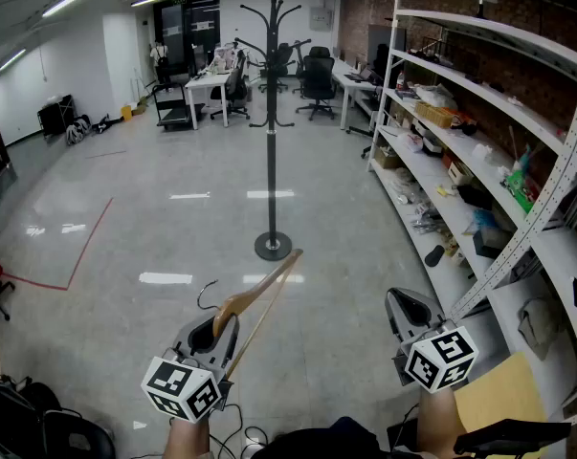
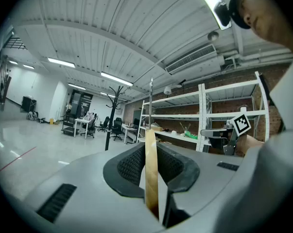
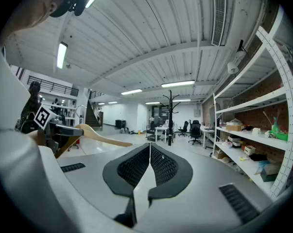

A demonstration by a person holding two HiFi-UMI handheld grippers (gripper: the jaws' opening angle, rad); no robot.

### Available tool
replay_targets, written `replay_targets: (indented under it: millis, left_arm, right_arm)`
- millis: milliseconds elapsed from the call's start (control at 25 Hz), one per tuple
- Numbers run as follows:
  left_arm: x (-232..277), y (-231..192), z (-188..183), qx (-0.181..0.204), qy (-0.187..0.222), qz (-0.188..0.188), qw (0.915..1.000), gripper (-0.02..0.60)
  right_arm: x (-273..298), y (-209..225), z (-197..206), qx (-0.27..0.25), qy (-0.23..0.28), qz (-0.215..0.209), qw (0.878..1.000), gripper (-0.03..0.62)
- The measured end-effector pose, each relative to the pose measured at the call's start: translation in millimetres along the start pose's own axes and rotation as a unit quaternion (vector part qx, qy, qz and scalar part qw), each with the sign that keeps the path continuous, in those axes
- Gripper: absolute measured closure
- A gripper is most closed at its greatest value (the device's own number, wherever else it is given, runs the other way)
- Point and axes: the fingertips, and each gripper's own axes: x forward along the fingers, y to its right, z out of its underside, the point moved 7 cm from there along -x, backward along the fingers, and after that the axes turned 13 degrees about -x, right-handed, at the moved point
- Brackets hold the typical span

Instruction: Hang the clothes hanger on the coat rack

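Note:
My left gripper (image 1: 214,331) is shut on a wooden clothes hanger (image 1: 259,296) at the lower middle of the head view. The hanger's arm slants up to the right and its metal hook (image 1: 206,293) curls to the left. In the left gripper view the wooden hanger (image 2: 151,171) stands edge-on between the pads, its wire rising straight up. The black coat rack (image 1: 272,113) stands on a round base (image 1: 273,246) some way ahead on the floor. My right gripper (image 1: 410,311) is shut with nothing in it, to the right of the hanger. The right gripper view shows the hanger (image 3: 95,135) at left.
White metal shelving (image 1: 479,151) loaded with clutter runs along the right side. Desks and office chairs (image 1: 317,82) stand at the far end of the room. A red tape line (image 1: 82,247) marks the glossy floor at left. A black bag (image 1: 39,428) lies by my feet at lower left.

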Motion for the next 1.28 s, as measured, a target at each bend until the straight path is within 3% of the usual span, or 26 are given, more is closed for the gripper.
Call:
replay_targets:
  millis: [360, 960, 1280]
  left_arm:
    - [50, -25, -10, 0.000, -0.009, 0.018, 0.9998, 0.529]
    - [222, -35, -55, 0.017, -0.019, 0.023, 0.9994, 0.529]
    - [297, -52, -69, 0.020, -0.033, 0.020, 0.9991, 0.529]
  right_arm:
    - [55, 9, 4, -0.003, 0.005, -0.023, 1.000, 0.585]
    - [187, 146, 16, 0.008, 0.040, -0.060, 0.997, 0.586]
    - [255, 195, 39, 0.026, 0.040, -0.078, 0.996, 0.585]
